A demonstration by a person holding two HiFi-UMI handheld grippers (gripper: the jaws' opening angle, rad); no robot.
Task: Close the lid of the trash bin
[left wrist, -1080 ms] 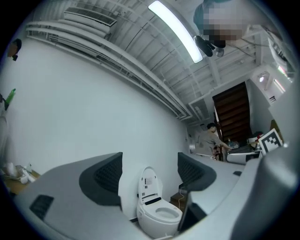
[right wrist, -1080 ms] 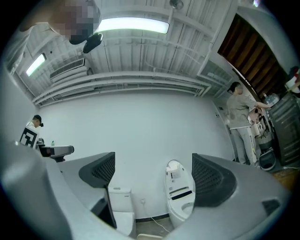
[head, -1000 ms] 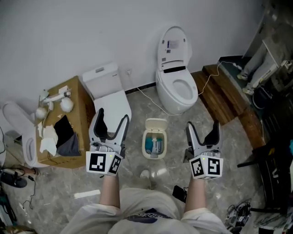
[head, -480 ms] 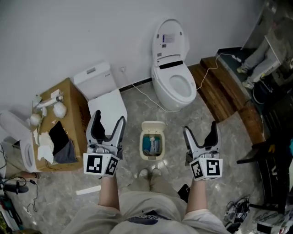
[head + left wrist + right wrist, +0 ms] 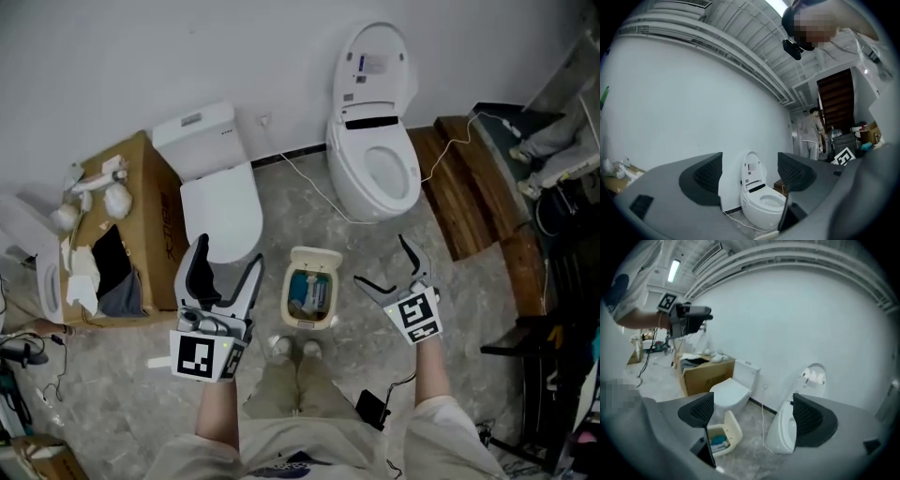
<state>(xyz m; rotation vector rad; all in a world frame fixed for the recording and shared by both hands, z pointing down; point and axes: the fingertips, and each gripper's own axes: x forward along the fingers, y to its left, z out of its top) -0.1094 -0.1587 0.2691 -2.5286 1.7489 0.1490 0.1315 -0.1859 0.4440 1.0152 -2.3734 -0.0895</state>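
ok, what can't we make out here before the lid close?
Contents of the trash bin: too small in head view; partly behind a jaw of the right gripper in right gripper view.
Hinge of the lid: behind the raised lid in head view, too small in right gripper view.
Left gripper view: bin cut off at the bottom edge, behind the body of the left gripper.

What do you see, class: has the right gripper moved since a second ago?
Yes. The right gripper has turned and swung left toward the open trash bin, with its jaws apart and nearer the bin's rim than before.
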